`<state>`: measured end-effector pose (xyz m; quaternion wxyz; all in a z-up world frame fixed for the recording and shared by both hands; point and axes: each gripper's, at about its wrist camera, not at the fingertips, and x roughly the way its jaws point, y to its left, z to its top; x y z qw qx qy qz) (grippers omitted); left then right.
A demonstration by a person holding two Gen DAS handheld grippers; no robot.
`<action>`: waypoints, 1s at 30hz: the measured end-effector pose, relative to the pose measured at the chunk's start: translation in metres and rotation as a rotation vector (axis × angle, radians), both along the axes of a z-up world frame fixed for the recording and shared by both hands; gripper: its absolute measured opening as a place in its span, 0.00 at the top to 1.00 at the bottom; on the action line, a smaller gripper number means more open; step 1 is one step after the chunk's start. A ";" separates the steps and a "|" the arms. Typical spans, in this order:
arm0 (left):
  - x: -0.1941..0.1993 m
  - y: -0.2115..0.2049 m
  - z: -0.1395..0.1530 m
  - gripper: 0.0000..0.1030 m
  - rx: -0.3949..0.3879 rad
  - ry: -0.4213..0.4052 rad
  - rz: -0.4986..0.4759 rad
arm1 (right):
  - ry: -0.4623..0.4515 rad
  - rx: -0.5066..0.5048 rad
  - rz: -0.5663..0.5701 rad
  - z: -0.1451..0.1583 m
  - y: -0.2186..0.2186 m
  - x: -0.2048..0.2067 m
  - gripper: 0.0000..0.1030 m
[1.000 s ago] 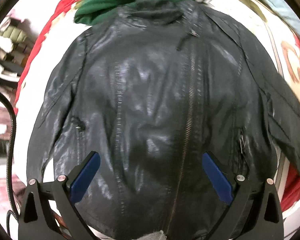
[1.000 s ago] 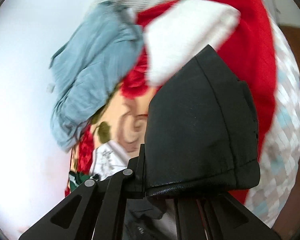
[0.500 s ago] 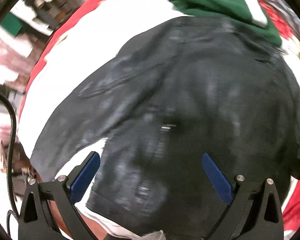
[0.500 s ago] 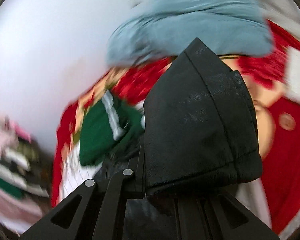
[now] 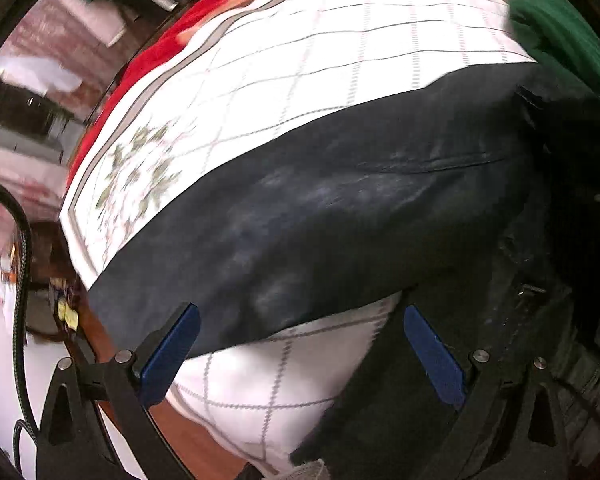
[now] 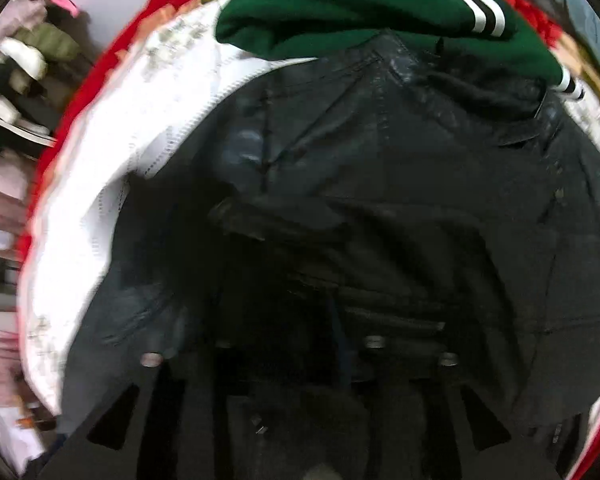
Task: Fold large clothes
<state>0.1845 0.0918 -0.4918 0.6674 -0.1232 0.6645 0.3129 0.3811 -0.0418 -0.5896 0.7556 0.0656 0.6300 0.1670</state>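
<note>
A black leather jacket (image 5: 340, 208) lies on a white quilted bed cover (image 5: 300, 52). In the left wrist view its left sleeve stretches across the frame, and my left gripper (image 5: 300, 344) is open just above the sleeve's lower end, blue pads (image 5: 172, 344) wide apart and empty. In the right wrist view the jacket (image 6: 380, 160) fills the frame with a dark fold of sleeve laid across its front. My right gripper (image 6: 340, 344) sits low in that dark fold; its fingers are lost in the black leather.
A green garment with white stripes (image 6: 360, 4) lies at the jacket's collar, also at the top right of the left wrist view (image 5: 560, 32). A red blanket (image 5: 160, 52) edges the bed. Shelves with clothes (image 6: 16, 64) stand to the left.
My left gripper swung left from the jacket's front to its left sleeve. My right gripper carried the right sleeve from the right side over onto the jacket's front.
</note>
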 end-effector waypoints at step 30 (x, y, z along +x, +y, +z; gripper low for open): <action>-0.170 0.164 -0.011 0.88 -0.071 -0.594 0.952 | 0.080 0.006 0.064 0.027 -0.038 -0.055 0.48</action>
